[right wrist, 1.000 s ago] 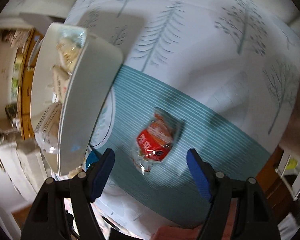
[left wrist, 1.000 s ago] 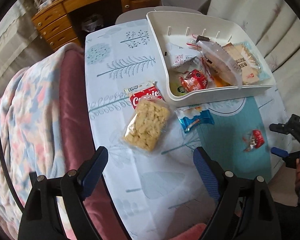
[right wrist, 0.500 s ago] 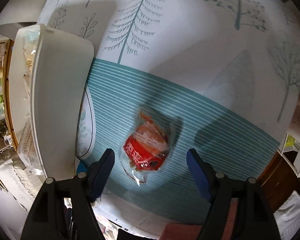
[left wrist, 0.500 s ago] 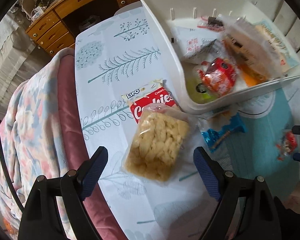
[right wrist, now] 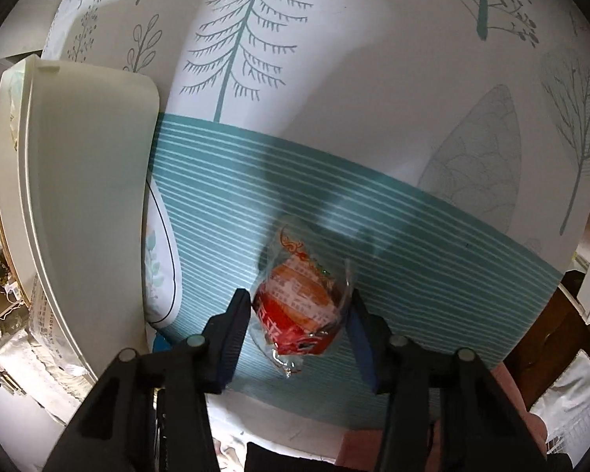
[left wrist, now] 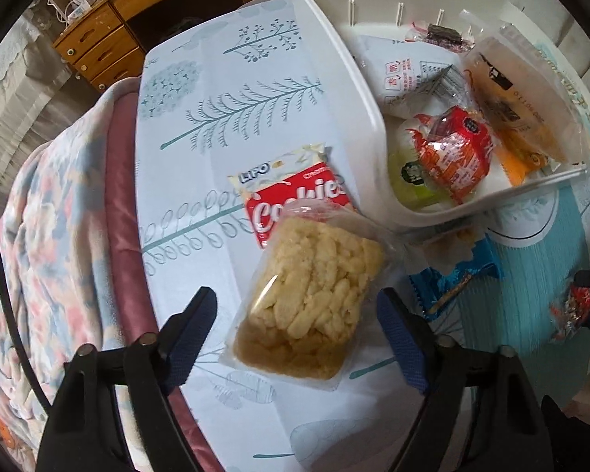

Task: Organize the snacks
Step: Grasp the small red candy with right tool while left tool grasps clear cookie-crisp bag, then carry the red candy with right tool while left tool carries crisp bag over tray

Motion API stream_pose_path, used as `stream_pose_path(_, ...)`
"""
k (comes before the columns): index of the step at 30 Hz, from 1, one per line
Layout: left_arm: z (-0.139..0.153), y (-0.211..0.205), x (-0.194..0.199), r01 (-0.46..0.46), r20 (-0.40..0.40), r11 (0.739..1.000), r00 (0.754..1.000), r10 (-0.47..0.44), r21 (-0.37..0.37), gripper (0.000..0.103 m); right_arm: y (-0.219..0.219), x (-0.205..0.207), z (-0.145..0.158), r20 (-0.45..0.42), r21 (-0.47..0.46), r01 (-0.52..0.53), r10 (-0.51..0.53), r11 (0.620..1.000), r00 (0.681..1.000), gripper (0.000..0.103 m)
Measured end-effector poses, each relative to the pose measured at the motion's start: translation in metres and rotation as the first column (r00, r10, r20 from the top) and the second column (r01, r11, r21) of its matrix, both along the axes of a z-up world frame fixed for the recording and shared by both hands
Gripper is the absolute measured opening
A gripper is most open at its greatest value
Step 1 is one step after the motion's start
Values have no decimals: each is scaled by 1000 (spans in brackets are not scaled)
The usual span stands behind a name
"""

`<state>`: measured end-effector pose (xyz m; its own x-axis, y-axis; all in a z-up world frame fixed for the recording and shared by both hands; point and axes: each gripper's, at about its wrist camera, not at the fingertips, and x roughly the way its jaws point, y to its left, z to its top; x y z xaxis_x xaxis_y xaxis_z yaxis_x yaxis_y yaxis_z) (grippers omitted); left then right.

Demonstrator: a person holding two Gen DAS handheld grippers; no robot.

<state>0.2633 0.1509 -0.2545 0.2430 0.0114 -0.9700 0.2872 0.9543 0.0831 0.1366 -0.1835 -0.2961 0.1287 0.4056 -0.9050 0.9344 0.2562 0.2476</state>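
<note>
Both claws have sunk toward the table (right wrist: 373, 78): right claw (right wrist: 301, 322) closing around the red packet (right wrist: 299, 310), left claw (left wrist: 295, 338) closing, astride the puffed-snack bag (left wrist: 310, 299).

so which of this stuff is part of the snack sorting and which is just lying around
Job:
- white bin
- puffed snack bag, between left tool, closing
- small red snack, between right tool, closing
- cookies pack
- blue packet

Lying about:
- tablecloth
- blanket
- wooden drawers
</note>
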Motion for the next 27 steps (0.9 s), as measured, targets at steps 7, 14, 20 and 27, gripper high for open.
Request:
stream_pose_path(7,0,4,-4,-45,1,998,999,45,-52,58,0,8,7,11,20,-12,12,1000,1000,47)
stream_pose_path(14,0,11,-10,-59,-48,996,997,56,-66,55,24,6,-1,35,88,-46,43,995,998,46)
stream_pose_path(20,4,24,-24,-81,-113,990,991,69,-111,55,48,5,5,66,108,-111,104,988,992,46)
stream_pose_path(27,32,41,-38,-106,-155,977,985,77,-187,55,89,21,22,134,114,-217,202,969,970,46)
